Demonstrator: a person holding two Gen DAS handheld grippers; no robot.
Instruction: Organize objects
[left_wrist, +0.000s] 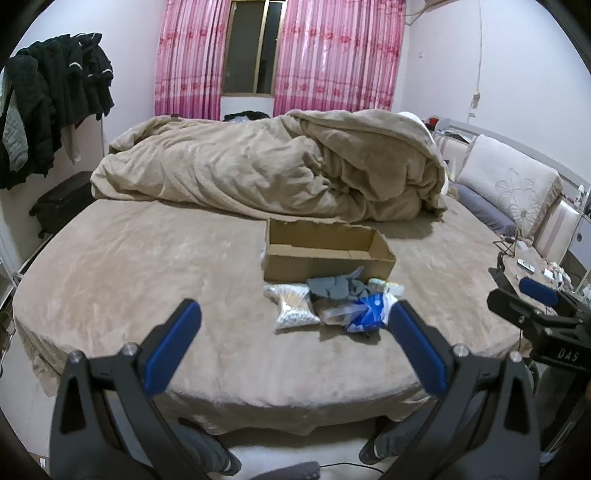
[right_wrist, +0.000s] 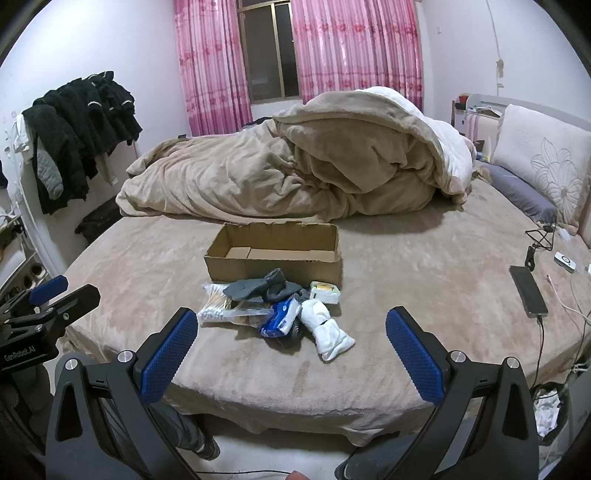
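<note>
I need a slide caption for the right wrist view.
Open right gripper faces small items piled before an empty cardboard box.

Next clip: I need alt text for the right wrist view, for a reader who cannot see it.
Open right tongs hover at the near edge of a bed, facing a small pile: white socks, grey socks, a cotton swab bag and a blue packet. An empty cardboard box sits just behind the pile, a rumpled blanket beyond.

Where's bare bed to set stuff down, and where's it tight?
Free: the bed sheet left of the cardboard box, and the stretch between the box and the phone. The box is empty inside. Crowded: directly in front of the box, where cotton swabs, grey socks and white socks pile together; cables clutter the right edge.
</note>
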